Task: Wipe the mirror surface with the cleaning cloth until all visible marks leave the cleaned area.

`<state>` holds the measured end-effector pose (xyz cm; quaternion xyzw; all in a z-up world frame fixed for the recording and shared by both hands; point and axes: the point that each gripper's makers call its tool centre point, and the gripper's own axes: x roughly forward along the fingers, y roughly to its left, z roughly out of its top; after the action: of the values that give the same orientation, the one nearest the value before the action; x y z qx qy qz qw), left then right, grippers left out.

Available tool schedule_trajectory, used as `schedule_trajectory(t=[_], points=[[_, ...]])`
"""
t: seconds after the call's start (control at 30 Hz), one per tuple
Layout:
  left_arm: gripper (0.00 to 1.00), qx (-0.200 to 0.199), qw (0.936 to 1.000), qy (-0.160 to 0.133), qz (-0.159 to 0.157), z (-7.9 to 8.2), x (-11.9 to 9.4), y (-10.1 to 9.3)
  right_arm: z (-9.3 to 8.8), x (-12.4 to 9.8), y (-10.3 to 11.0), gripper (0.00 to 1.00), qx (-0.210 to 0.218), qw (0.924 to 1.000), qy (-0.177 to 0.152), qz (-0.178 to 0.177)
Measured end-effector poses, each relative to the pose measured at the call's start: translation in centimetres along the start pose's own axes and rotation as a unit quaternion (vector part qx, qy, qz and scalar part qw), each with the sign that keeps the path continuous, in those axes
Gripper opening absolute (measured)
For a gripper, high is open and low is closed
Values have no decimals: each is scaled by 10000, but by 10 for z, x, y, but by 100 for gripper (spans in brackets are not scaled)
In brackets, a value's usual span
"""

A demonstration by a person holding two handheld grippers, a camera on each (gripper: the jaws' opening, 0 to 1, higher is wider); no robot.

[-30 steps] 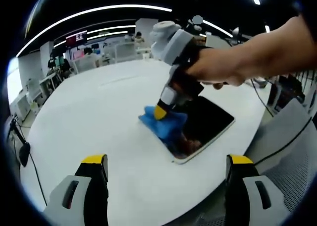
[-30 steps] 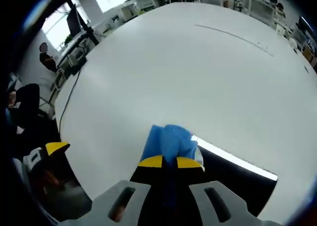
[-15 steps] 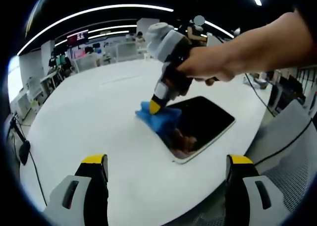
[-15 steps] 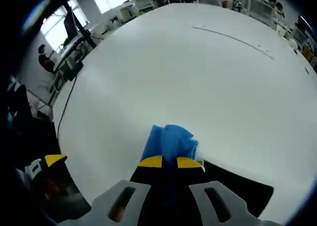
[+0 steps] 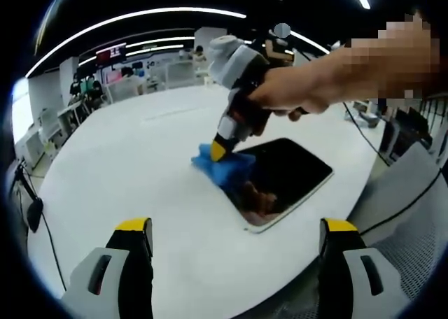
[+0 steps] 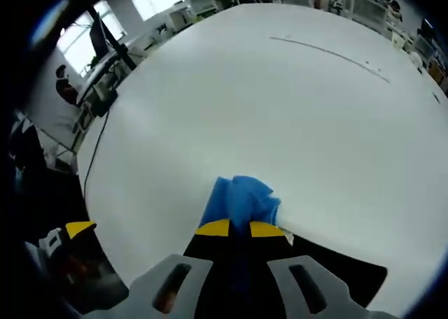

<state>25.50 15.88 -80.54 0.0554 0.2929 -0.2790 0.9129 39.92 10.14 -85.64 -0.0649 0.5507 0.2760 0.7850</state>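
Observation:
A dark rectangular mirror (image 5: 283, 179) with a white rim lies flat near the round white table's right edge. A blue cleaning cloth (image 5: 222, 167) rests on the mirror's far left corner, pinched in my right gripper (image 5: 222, 151), which a hand holds from the right. In the right gripper view the cloth (image 6: 241, 200) bunches just past the yellow-tipped jaws of my right gripper (image 6: 239, 229), with the mirror (image 6: 336, 271) dark at the lower right. My left gripper (image 5: 236, 234) hangs open above the table's near edge, well short of the mirror, with nothing between its jaws.
The white table (image 5: 133, 172) spreads wide to the left and far side of the mirror. A grey mesh chair (image 5: 413, 214) stands past the table's right edge. Desks, monitors and seated people line the room behind. A thin dark line (image 6: 329, 52) crosses the far tabletop.
My right gripper has dragged the cloth from the mirror's left side up to its far left corner. Little has moved in the last half second. My left gripper stays put.

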Motion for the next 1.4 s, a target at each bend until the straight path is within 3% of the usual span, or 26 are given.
schedule_trajectory(t=[0.4, 1.27, 1.4], points=[[99, -11, 10000, 32, 15, -1, 0, 0, -6, -7, 2, 2, -118, 9999, -78, 4], [99, -16, 10000, 10, 16, 0, 0, 0, -17, -16, -27, 2, -44, 9999, -38, -117], [99, -166, 9999, 18, 0, -1, 0, 1, -20, -19, -30, 1, -28, 9998, 3, -207]])
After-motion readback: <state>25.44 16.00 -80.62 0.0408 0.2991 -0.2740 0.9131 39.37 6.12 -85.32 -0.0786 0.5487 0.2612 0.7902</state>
